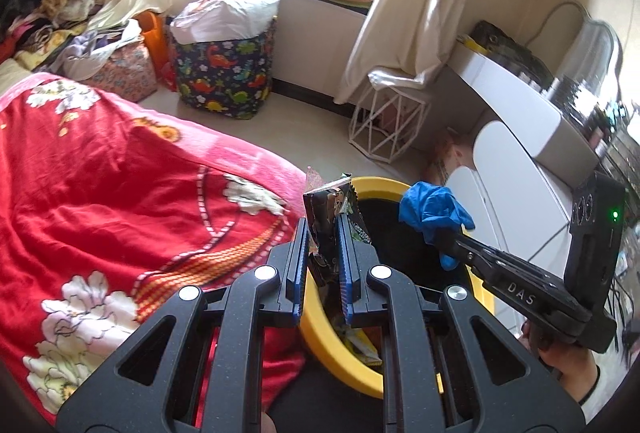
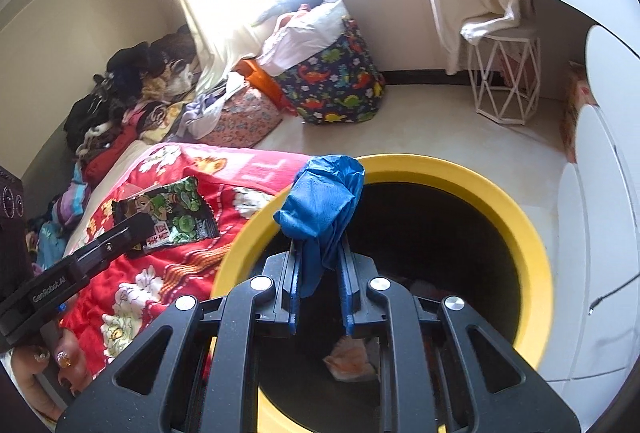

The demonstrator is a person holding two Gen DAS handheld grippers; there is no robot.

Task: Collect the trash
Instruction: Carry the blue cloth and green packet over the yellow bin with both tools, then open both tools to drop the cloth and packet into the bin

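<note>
The yellow bin [image 2: 524, 233] stands on the floor beside the bed's red blanket [image 1: 100, 193]; the right gripper [image 2: 320, 253] pinches a crumpled blue glove [image 2: 320, 201] above the bin's near rim; the left gripper [image 1: 324, 233] clamps a dark snack wrapper [image 1: 332, 209] at the bin's blanket-side edge; inside the bin lies something pale orange [image 2: 348, 361], perhaps crumpled paper.

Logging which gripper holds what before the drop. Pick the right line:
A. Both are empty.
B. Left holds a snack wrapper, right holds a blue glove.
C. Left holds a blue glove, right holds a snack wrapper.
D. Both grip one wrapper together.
B: the left gripper pinches the snack wrapper, while the right gripper pinches the blue glove above the yellow bin.
</note>
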